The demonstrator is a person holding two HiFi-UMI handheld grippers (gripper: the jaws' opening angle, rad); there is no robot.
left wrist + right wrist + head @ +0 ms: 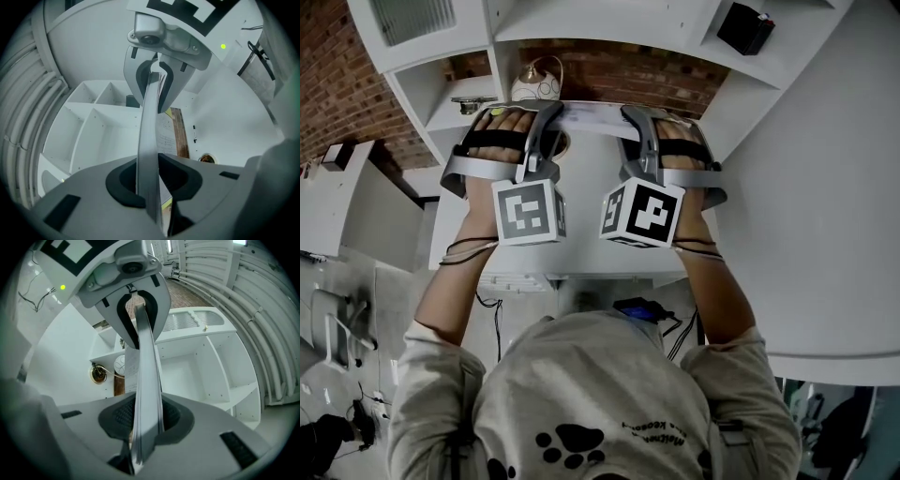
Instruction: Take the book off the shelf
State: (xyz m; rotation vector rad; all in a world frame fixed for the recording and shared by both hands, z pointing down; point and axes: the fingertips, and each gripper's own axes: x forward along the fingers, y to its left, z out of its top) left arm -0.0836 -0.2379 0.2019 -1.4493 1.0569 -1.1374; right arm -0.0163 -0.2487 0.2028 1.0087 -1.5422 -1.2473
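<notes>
While both pairs of jaws clamp narrowly on its opposite ends, the thin white book hangs flat between left gripper at 9 o'clock and right gripper at 3 o'clock, long axis running 9-to-3. Just beyond at 11 sits a round white ornament, inside the white shelf; brick wall behind, black box at 1.
</notes>
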